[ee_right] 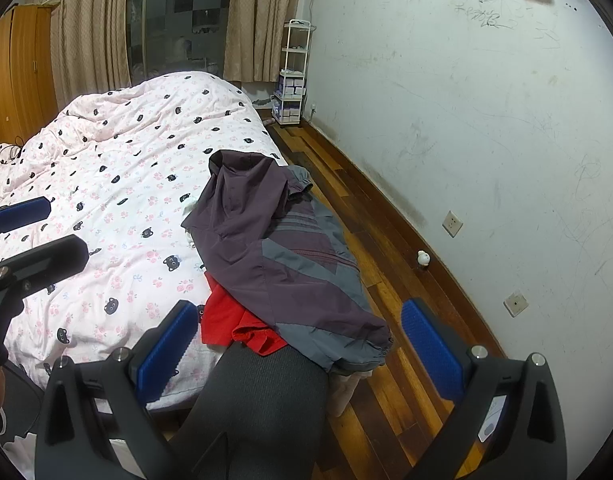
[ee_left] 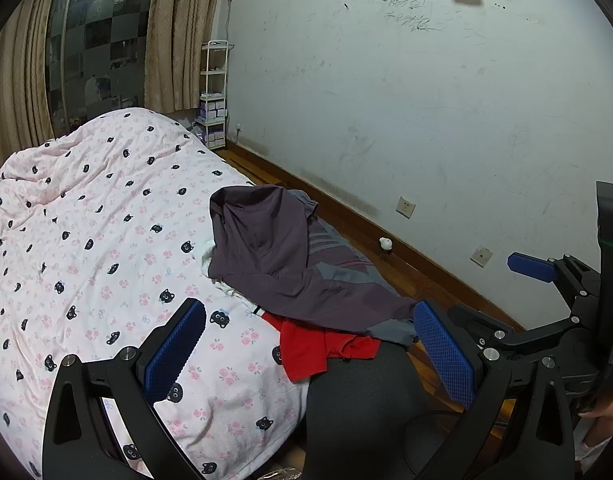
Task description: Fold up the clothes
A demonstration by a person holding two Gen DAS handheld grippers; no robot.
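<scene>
Purple-and-grey fabric, a jacket point(ee_right: 274, 240), lies crumpled at the near right edge of the bed point(ee_right: 138, 184), on its pink cat-print quilt point(ee_left: 98, 216). Beneath the jacket, toward me, a red garment point(ee_right: 230, 320) shows; a white one point(ee_left: 210, 260) peeks out at the jacket's left side. One grey sleeve cuff hangs off the bed over the wooden floor point(ee_right: 390, 292). Just short of the jacket stands a dark chair back point(ee_right: 262, 400). My left claw point(ee_left: 310, 344) is wide and holds nothing. My right claw point(ee_right: 298, 352) is likewise wide and holds nothing.
</scene>
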